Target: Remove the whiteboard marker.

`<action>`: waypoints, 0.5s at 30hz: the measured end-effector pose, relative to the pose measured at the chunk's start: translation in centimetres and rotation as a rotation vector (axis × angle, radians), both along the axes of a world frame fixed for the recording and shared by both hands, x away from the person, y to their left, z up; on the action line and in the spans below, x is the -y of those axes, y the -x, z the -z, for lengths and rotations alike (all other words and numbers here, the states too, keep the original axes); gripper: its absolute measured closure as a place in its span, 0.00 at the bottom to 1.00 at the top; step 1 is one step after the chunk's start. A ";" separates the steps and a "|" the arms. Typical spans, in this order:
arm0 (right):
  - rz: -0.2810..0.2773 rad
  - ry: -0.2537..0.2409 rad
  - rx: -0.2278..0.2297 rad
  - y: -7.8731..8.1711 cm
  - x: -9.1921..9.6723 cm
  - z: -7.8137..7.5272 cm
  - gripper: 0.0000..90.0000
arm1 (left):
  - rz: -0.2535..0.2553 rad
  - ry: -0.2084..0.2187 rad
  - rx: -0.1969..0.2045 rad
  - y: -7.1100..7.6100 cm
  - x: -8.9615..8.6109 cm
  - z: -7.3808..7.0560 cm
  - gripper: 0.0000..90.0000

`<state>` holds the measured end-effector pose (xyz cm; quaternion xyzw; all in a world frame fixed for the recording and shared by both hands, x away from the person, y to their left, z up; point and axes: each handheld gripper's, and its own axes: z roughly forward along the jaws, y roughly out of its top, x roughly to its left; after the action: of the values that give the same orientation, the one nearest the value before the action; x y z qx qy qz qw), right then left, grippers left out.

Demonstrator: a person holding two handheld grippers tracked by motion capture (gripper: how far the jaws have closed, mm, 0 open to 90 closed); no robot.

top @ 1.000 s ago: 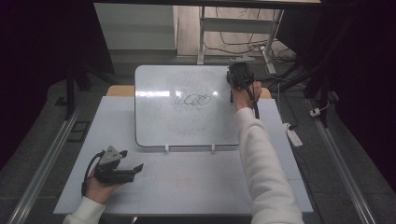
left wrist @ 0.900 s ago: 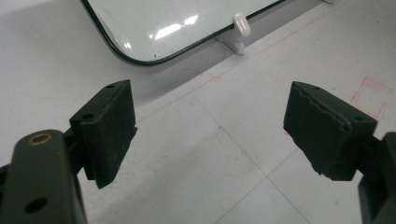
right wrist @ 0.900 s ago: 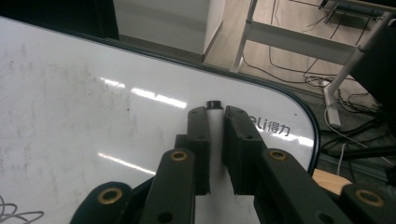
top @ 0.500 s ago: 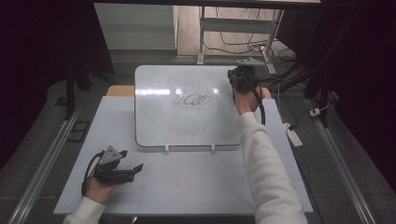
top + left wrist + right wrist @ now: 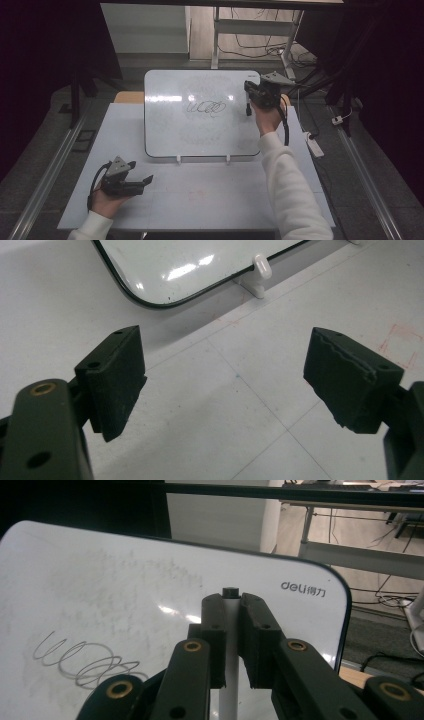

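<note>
A white whiteboard [image 5: 200, 130] lies flat on the table, with a dark looping scribble [image 5: 205, 107] near its middle. At the board's right edge, my right gripper [image 5: 250, 97] is shut on a white marker [image 5: 229, 630]. The marker's dark tip [image 5: 248, 110] points down at the board, to the right of the scribble [image 5: 85, 662]. My left gripper [image 5: 137, 172] rests in a hand on the table in front of the board's near left corner. Its jaws stand wide open [image 5: 225, 365] with nothing between them.
The white table [image 5: 210, 200] has bare room between the board and its near edge. Two small white clips [image 5: 178, 159] stick out from the board's near edge. A power strip [image 5: 312, 142] lies on the floor at the right, and metal rails run along both sides.
My right hand has shifted a little toward the near side along the board's right edge with the marker. The left hand has stayed put.
</note>
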<state>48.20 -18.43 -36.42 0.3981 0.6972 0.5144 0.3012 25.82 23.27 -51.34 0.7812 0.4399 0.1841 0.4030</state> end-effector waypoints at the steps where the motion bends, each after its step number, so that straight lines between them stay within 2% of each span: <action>1: -0.012 -0.012 0.002 0.5 0.2 0.2 0.90 | 0.002 0.002 -0.001 0.0 0.0 0.0 0.20; 4: -0.025 -0.027 0.005 1.1 0.3 0.4 0.90 | 0.006 0.004 -0.001 -0.1 0.0 0.0 0.21; 5: -0.043 -0.049 0.002 1.8 0.5 0.6 0.90 | 0.008 0.010 0.000 -0.1 0.1 -0.1 0.21; 10: -0.095 -0.093 0.002 4.1 0.6 1.2 0.90 | 0.024 0.019 0.014 -0.3 0.7 -0.7 0.22; 14: -0.138 -0.110 -0.007 6.2 0.3 2.0 0.90 | 0.051 0.021 0.044 -0.8 1.8 -1.9 0.23; 15: -0.147 -0.114 -0.010 6.7 0.2 2.3 0.90 | 0.067 0.034 0.058 -1.1 2.5 -2.7 0.23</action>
<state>41.53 -18.66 -38.70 0.3649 0.6957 0.5720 0.2358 26.91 20.79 -48.64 0.7828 0.4046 0.1855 0.4349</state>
